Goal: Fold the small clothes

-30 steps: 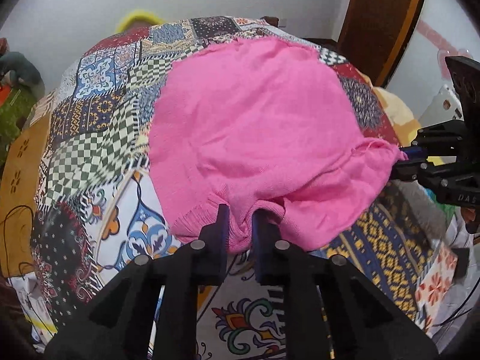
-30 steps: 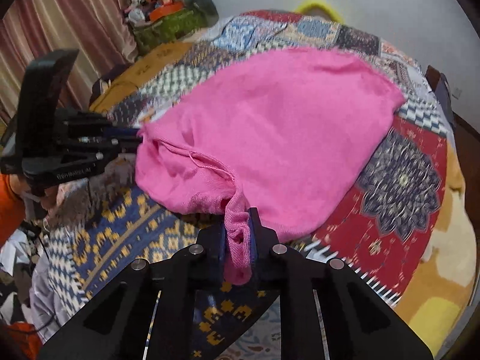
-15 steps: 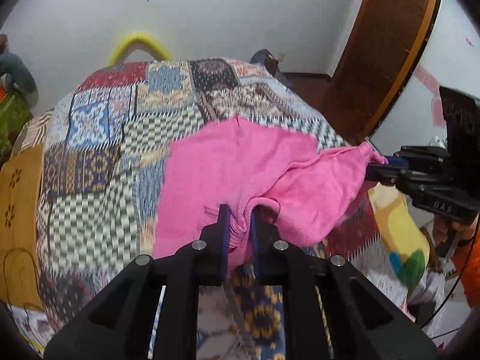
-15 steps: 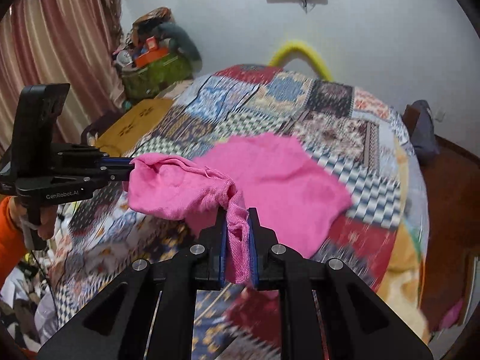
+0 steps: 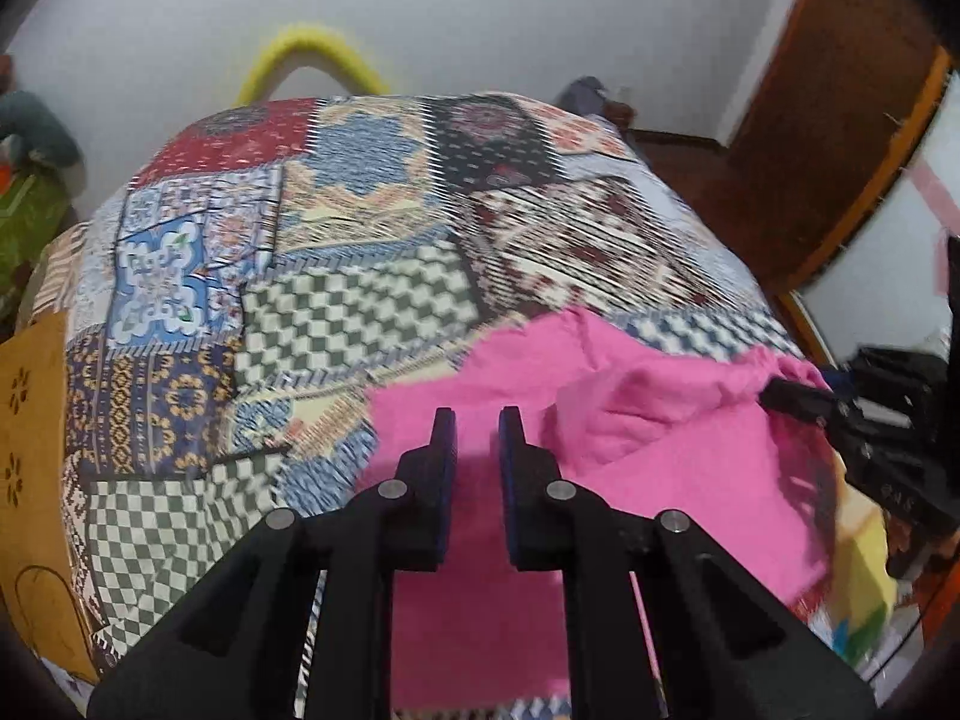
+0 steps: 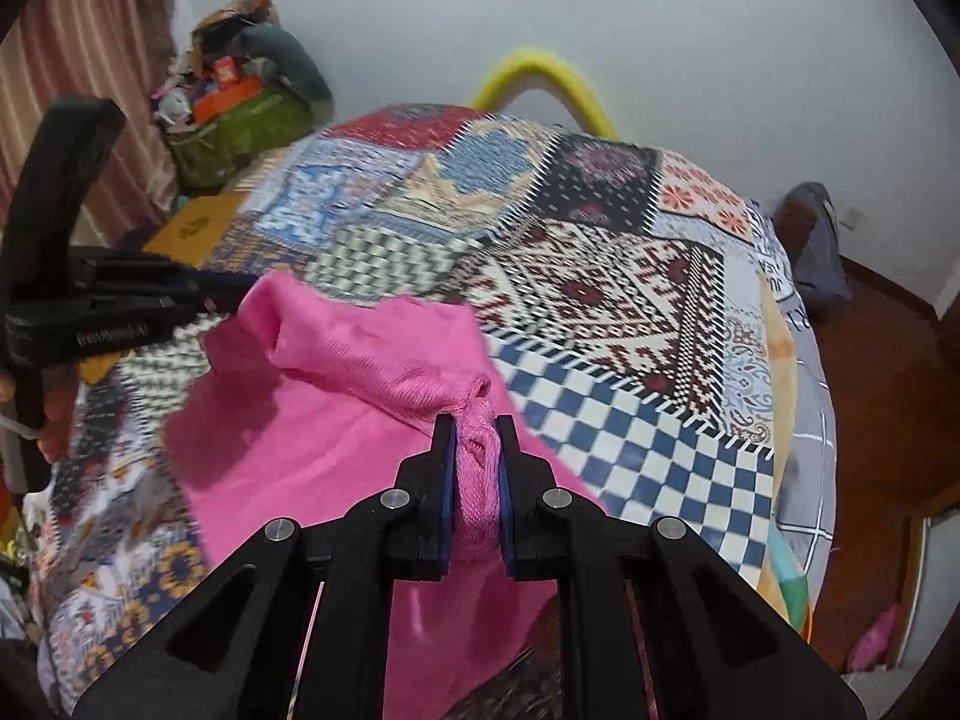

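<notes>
Fills most of both views: a patchwork quilt (image 5: 360,312), busy with checks and tiles, running out to 12 o'clock toward a white wall.

Lies on it, toward 4 o'clock in the left wrist view and 8 o'clock in the right wrist view: the pink garment (image 5: 660,450). Partly lifted, near edge strung between two pinches and sagging in the middle, the rest trailing on the quilt.

Looks light, soft and limp, a loose knit. Likely drapes and bunches rather than keeps a crease, and probably stretches if pulled hard. Best taken at hem corners or seams, flat between the pads, not by a wad.

Left gripper (image 5: 477,426): narrow, clamped on one corner, seen at 9 o'clock from the right wrist.

Right gripper (image 6: 474,432): narrow too, squeezing a rolled bunch of the hem between blue pads (image 6: 447,480).
</notes>
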`<state>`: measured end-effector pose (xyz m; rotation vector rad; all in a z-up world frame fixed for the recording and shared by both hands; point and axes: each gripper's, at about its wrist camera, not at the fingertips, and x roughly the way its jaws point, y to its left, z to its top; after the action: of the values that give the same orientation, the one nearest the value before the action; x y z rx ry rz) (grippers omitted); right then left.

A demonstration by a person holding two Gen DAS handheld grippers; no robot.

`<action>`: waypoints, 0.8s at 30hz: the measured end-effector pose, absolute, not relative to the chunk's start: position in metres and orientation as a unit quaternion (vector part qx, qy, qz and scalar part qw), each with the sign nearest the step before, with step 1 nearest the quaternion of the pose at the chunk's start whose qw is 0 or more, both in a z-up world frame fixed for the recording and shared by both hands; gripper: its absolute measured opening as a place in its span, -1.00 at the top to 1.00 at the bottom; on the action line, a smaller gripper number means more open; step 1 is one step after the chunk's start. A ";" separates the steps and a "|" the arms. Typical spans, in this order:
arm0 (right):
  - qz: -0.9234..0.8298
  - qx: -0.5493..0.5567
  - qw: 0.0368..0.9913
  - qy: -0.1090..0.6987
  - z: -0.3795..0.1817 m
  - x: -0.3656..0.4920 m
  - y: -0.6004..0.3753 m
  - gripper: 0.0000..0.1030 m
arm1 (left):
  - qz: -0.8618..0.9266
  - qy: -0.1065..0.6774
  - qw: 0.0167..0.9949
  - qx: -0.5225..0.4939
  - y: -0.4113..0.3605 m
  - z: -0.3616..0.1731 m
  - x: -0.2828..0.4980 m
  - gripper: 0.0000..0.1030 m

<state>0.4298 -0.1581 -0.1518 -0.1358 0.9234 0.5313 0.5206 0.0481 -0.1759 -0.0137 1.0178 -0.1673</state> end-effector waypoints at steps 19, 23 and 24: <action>0.207 0.033 0.848 0.487 -0.180 0.383 -0.205 -0.35 | -0.048 0.546 0.829 -0.114 0.114 -0.247 0.485 -0.25; 0.207 0.063 0.834 0.507 -0.200 0.390 -0.208 -0.34 | -0.072 0.538 0.830 -0.129 0.101 -0.250 0.494 -0.26; 0.209 0.071 0.833 0.507 -0.202 0.391 -0.208 -0.34 | -0.075 0.536 0.831 -0.126 0.098 -0.250 0.496 -0.26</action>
<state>0.3914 -0.2084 -0.2018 0.1503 1.0739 0.4420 0.4964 0.0976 -0.2497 -0.2662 1.1371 -0.1590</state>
